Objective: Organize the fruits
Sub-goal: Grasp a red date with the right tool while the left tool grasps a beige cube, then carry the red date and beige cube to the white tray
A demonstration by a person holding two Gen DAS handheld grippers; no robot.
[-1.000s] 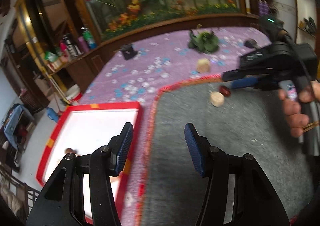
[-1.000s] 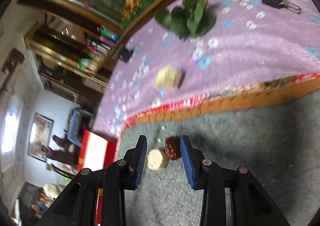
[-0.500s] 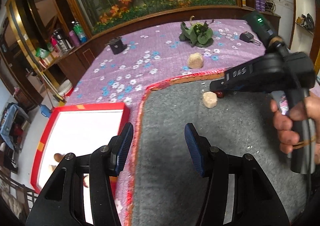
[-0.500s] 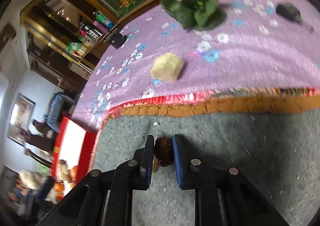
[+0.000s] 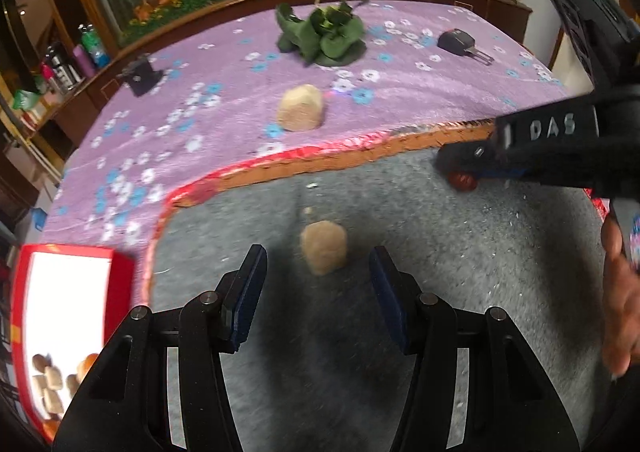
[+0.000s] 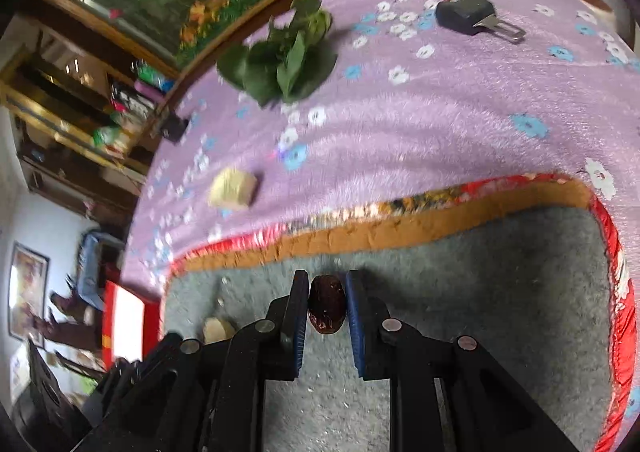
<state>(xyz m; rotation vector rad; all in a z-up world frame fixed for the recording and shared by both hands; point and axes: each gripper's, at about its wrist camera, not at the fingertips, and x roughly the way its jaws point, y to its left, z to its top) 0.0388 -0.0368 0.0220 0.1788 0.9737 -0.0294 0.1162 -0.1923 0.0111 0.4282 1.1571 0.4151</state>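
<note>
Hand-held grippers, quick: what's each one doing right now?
Left hand-held gripper: open, empty, tan fruit piece on the grey mat just ahead between its fingers.
Right hand-held gripper: shut on the dark red date.

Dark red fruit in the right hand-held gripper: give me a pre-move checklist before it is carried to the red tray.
1. Grip: right hand-held gripper shut on the dark red fruit, both pads touching it: ok.
2. Fruit lifted off the grey mat: cannot tell.
3. Left hand-held gripper open, holding nothing: ok.
4. Tan piece on the mat lies ahead of the left fingers, untouched: ok.
5. Red tray has free white floor: ok.
6. Second tan piece lies on the purple cloth, not yet sorted: not ok.
</note>
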